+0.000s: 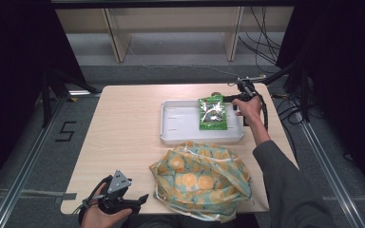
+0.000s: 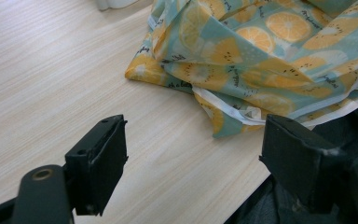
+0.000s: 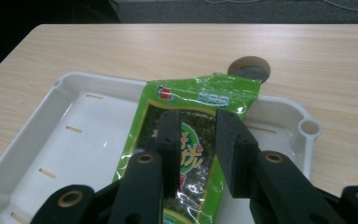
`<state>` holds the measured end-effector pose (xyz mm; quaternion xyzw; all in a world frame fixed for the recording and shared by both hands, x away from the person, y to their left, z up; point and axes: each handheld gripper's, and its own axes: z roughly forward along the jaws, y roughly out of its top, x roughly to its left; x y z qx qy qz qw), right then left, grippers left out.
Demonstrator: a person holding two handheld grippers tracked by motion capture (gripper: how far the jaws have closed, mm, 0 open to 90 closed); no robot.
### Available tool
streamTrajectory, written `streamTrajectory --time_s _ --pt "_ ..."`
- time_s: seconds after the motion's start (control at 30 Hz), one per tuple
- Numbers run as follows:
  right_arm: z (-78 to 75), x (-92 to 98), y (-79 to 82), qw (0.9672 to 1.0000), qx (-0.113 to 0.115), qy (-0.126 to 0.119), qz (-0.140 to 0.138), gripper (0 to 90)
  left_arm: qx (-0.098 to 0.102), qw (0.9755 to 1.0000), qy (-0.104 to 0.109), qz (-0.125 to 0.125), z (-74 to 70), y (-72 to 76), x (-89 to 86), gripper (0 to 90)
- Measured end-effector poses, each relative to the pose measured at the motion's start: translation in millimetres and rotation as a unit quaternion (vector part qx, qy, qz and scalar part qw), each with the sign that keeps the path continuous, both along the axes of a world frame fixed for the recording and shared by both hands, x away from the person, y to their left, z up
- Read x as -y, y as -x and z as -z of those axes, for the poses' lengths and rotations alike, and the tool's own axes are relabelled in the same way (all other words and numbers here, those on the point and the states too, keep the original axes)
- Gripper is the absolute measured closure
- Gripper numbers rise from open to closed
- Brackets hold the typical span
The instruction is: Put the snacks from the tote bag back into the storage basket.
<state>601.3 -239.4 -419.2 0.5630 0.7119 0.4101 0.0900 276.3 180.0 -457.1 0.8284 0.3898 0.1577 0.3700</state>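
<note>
My right arm reaches far forward, its claw (image 3: 193, 154) with jaws narrowed but apart, apparently pressing nothing. My left hand (image 1: 105, 214) sits low by my body, its claw (image 2: 196, 163) spread wide and empty.

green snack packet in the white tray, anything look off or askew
Slightly. The shiny green foil snack packet lies askew in the white plastic tray, its crinkled top edge riding up on the far rim. The right gripper jaws straddle its middle, with a gap between them. Nothing looks spilled or torn.
</note>
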Motion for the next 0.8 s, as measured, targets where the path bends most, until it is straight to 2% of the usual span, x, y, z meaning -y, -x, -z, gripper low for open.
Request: streamTrajectory --time_s 0.03,0.07,0.1,0.13,0.17,0.2,0.23,0.33,0.37,0.4,0.43,0.5,0.53,0.57,0.6,0.63,0.67,0.7,0.73,0.77,0.8 --pt "0.2 2.6 -0.4 0.9999 0.008 0.009 -0.008 72.1 0.001 1.0000 -0.001 -0.002 0.2 -0.2 0.0 21.8" --pt "-1.2 2.8 0.5 0.9998 0.002 -0.009 -0.019 72.1 0.001 1.0000 -0.002 -0.001 0.2 -0.2 -0.1 21.8" --pt "-1.1 -0.3 1.8 0.9999 0.010 -0.008 -0.008 72.0 0.001 1.0000 -0.001 -0.002 0.2 -0.2 -0.1 21.8" --pt "-3.2 0.7 2.7 0.9999 0.006 0.004 -0.010 71.9 0.001 1.0000 -0.001 -0.002 0.2 -0.2 -0.1 21.8" --pt "-3.8 -0.4 4.0 0.9999 0.006 -0.002 -0.012 71.6 0.001 1.0000 -0.001 -0.003 0.3 -0.2 -0.1 21.8" --pt "-3.4 1.8 3.0 0.9994 0.024 0.010 -0.023 71.2 0.003 1.0000 -0.002 -0.001 0.1 -0.4 -0.2 21.8" --pt "-3.7 2.5 3.3 0.9992 0.027 0.011 -0.028 70.6 0.002 1.0000 -0.001 -0.002 0.1 -0.3 -0.2 21.8" --pt "-8.4 -0.5 8.9 0.9997 0.015 0.001 -0.020 70.3 0.003 1.0000 -0.002 0.000 0.1 -0.3 -0.6 21.8" --pt "-7.9 -0.1 8.4 0.9992 0.029 0.004 -0.027 69.9 0.001 0.9999 -0.008 0.007 -0.6 -0.5 -1.7 21.8" --pt "-10.3 -1.3 11.3 0.9996 0.014 -0.003 -0.024 69.8 0.005 0.9998 -0.012 0.013 -0.8 -1.3 -2.3 21.8" --pt "-10.1 0.5 10.5 0.9987 0.036 0.007 -0.035 69.7 0.006 0.9998 -0.014 0.014 -0.9 -1.5 -2.5 21.8" --pt "-11.3 -0.1 12.5 0.9985 0.038 0.004 -0.039 69.2 0.005 0.9998 -0.014 0.013 -1.0 -1.5 -2.2 21.8" --pt "-13.4 -2.8 15.9 0.9992 0.023 -0.008 -0.033 68.9 0.005 0.9998 -0.014 0.012 -1.0 -1.5 -2.2 21.8" --pt "-13.6 -1.6 15.9 0.9987 0.031 0.002 -0.040 68.9 0.005 0.9998 -0.013 0.012 -1.0 -1.5 -2.2 21.8" --pt "-14.6 -2.7 17.8 0.9990 0.025 -0.003 -0.037 68.9 0.006 0.9998 -0.013 0.012 -0.9 -1.5 -2.3 21.8" --pt "-14.4 -0.7 17.2 0.9981 0.039 0.003 -0.048 68.7 0.006 0.9998 -0.013 0.012 -0.9 -1.5 -2.4 21.8" --pt "-14.6 0.4 17.2 0.9975 0.044 0.011 -0.054 68.4 0.007 0.9998 -0.013 0.013 -0.8 -1.5 -2.5 21.8" --pt "-15.9 -1.4 19.8 0.9981 0.038 0.001 -0.049 68.4 0.007 0.9998 -0.013 0.013 -0.8 -1.5 -2.5 21.8" --pt "-16.0 0.2 19.1 0.9970 0.050 0.009 -0.059 68.4 0.006 0.9998 -0.013 0.012 -0.7 -1.5 -2.5 21.8" --pt "-17.1 -1.6 21.7 0.9979 0.042 -0.001 -0.050 68.4 0.007 0.9998 -0.013 0.012 -0.7 -1.6 -2.5 21.8" --pt "-17.0 0.4 21.3 0.9967 0.052 0.009 -0.061 68.2 0.007 0.9998 -0.013 0.012 -0.7 -1.6 -2.5 21.8"
